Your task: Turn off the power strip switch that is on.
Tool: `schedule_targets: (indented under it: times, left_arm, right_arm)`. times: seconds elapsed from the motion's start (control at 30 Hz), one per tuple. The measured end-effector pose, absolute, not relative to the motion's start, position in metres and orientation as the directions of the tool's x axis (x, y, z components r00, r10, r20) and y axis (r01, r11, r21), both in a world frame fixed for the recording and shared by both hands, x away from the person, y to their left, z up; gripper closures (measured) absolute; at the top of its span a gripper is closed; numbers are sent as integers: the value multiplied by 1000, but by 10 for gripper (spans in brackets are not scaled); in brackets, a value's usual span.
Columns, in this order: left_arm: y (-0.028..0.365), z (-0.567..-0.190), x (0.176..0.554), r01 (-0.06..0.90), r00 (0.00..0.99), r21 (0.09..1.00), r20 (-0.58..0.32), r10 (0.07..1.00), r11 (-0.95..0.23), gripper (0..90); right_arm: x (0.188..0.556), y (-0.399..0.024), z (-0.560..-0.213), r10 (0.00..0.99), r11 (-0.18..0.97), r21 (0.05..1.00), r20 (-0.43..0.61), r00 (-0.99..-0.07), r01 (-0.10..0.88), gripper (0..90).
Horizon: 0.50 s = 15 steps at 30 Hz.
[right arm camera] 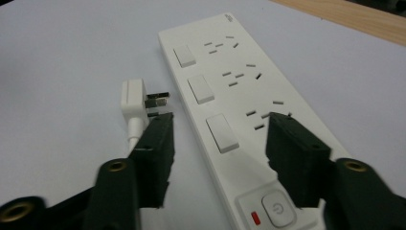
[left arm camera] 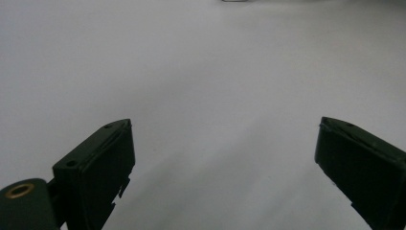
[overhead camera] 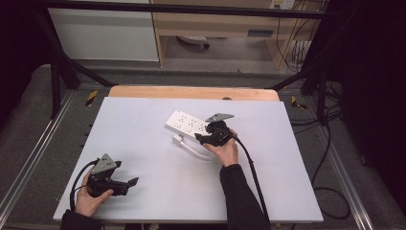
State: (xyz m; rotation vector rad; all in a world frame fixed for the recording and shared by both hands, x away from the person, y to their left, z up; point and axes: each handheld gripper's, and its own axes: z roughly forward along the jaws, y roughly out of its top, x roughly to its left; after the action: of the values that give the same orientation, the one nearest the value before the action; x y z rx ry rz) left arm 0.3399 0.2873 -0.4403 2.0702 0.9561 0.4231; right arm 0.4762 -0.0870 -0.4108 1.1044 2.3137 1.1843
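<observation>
We are working at a white rectangular plastic power strip [right arm camera: 249, 100] lying flat on the pale grey table cover [overhead camera: 158, 182], just beyond the middle. Beside it the white moulded plug [right arm camera: 132, 98] of its cable is lying on the cover with its metal prongs pointing at the strip's side, close to it but apart from it.

Our right gripper [right arm camera: 218, 143] is hovering over the near end of the strip, its jaws parted and holding nothing; the strip's body shows between them, and the left jaw stands just in front of the plug's cable. Our left gripper [overhead camera: 125, 184] is resting at the near left corner of the table, well apart from the work, its jaws spread wide over bare cover.

We are judging the plug to be light, hard and rather slick, so the grip should be taken across its flat sides at the body, behind the prongs, not on the thin cable. That white cable [overhead camera: 196, 151] is looking stiff and springy and may be tugging the plug askew as we lift it. The strip itself is light enough to be sliding when we push the prongs in, so the left gripper may be needed to steady it.
</observation>
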Motion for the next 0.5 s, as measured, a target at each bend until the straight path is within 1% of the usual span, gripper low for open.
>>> schedule_targets:
  times: [0.03, 0.13, 0.27, 0.4, 0.5]
  left_arm:
    - [287, -440, 340, 485, 658, 780, -29, 752, -395, 62]
    - [287, -440, 340, 485, 658, 781, -29, 753, -393, 60]
    - [287, -440, 340, 485, 658, 781, -30, 753, -393, 58]
    - [287, -440, 340, 485, 659, 781, -30, 752, -393, 56]
    - [288, -440, 340, 487, 657, 781, -33, 753, -391, 55]
  right_arm:
    - [475, -87, -410, 760, 358, 787, 66, -647, 502, 353]
    - [472, -89, -407, 762, 375, 778, 52, -646, 504, 242]
    - [466, -92, -402, 755, 384, 779, 45, -654, 497, 176]
    - [460, -98, -400, 755, 387, 768, 52, -653, 509, 87]
    - [457, -104, -401, 757, 388, 763, 55, -651, 516, 41]
